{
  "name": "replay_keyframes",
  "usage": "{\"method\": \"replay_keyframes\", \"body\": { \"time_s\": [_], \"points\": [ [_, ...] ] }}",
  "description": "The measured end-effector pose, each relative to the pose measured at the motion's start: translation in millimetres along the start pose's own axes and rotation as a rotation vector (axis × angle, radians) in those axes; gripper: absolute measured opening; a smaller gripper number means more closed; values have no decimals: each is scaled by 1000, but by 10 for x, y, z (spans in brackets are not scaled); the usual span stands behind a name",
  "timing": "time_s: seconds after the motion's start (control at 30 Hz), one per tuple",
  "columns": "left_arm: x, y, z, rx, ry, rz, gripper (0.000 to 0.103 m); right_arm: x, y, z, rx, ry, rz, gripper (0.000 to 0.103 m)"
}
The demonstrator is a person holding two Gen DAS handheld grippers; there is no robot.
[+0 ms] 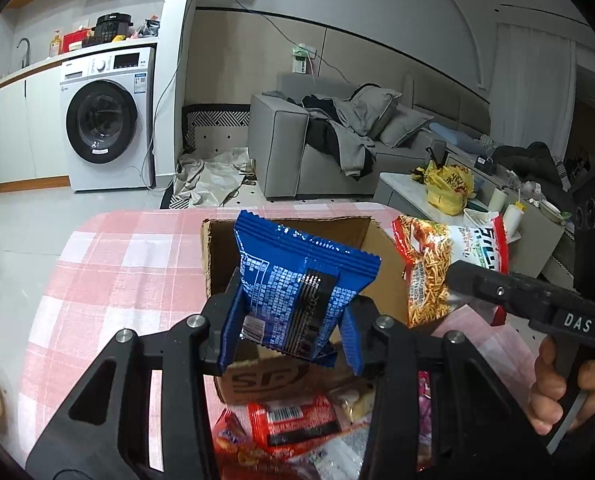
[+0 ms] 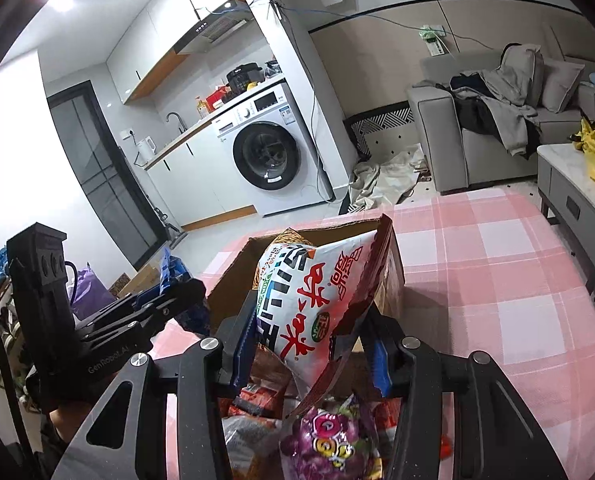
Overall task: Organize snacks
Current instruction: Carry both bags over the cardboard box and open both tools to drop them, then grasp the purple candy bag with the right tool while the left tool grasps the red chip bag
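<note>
My left gripper is shut on a blue snack bag and holds it upright over the open cardboard box on the pink checked tablecloth. My right gripper is shut on a white and red noodle-snack bag, also held above the box; that bag shows in the left wrist view at the right. Several loose snack packets lie in front of the box, among them a red packet and a purple packet.
The table with the pink checked cloth carries the box. Beyond it stand a washing machine, a grey sofa with clothes, and a low white table with a yellow bag.
</note>
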State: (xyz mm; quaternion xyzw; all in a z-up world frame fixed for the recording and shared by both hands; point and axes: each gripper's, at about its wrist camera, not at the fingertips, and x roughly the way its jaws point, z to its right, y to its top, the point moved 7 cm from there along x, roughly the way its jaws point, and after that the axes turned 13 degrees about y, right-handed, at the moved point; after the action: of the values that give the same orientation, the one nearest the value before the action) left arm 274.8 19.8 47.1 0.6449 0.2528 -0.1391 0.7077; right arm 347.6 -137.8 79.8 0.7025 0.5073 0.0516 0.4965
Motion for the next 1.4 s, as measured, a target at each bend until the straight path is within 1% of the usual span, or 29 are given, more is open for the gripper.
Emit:
{"method": "replay_keyframes", "body": {
  "time_s": [0.2,0.33,0.53,0.6,0.77,0.83,0.87,0.93,0.97,1.0,1.03,1.07,1.1,1.13,1.17,1.23,1.27,1.33,1.4],
  "points": [
    [344,14,58,9,1,-19,39,241,16,109,19,1,-38,47],
    [492,36,84,12,5,-30,39,368,24,182,28,-1,-52,47],
    [782,52,140,20,8,-50,39,473,28,216,29,-5,-59,47],
    [866,41,167,27,0,-64,39,501,10,230,26,-20,-70,47],
    [956,-11,255,40,16,-83,39,537,-16,206,7,-46,-91,49],
    [919,-35,259,42,25,-81,39,477,1,159,0,-26,-68,54],
    [897,-29,270,47,27,-75,40,434,14,145,2,-17,-53,55],
    [834,-38,250,46,35,-66,48,331,36,155,-3,-37,-27,60],
    [772,-56,236,42,36,-65,58,289,36,160,-6,-46,-22,63],
    [721,-64,215,37,33,-63,66,243,31,168,-7,-52,-19,71],
    [644,-77,196,31,27,-54,71,195,17,181,-4,-55,-21,79],
    [570,-93,170,28,24,-46,79,158,6,200,-1,-58,-23,83],
    [501,-103,142,24,21,-38,83,102,-18,218,3,-68,-22,93],
    [428,-123,113,15,16,-35,84,54,-37,238,4,-76,-19,100],
    [374,-143,86,9,13,-36,87,0,-62,255,6,-87,-15,101],
    [252,-206,30,1,9,-44,96,-79,-124,274,16,-93,-26,103],
    [189,-241,-5,-1,19,-43,102,-108,-161,288,24,-91,-34,103],
    [37,-317,-79,0,33,-31,102,-169,-263,330,44,-93,-51,103],
    [-87,-404,-131,1,48,-35,102,-216,-354,360,54,-108,-64,103]
  ]
}}
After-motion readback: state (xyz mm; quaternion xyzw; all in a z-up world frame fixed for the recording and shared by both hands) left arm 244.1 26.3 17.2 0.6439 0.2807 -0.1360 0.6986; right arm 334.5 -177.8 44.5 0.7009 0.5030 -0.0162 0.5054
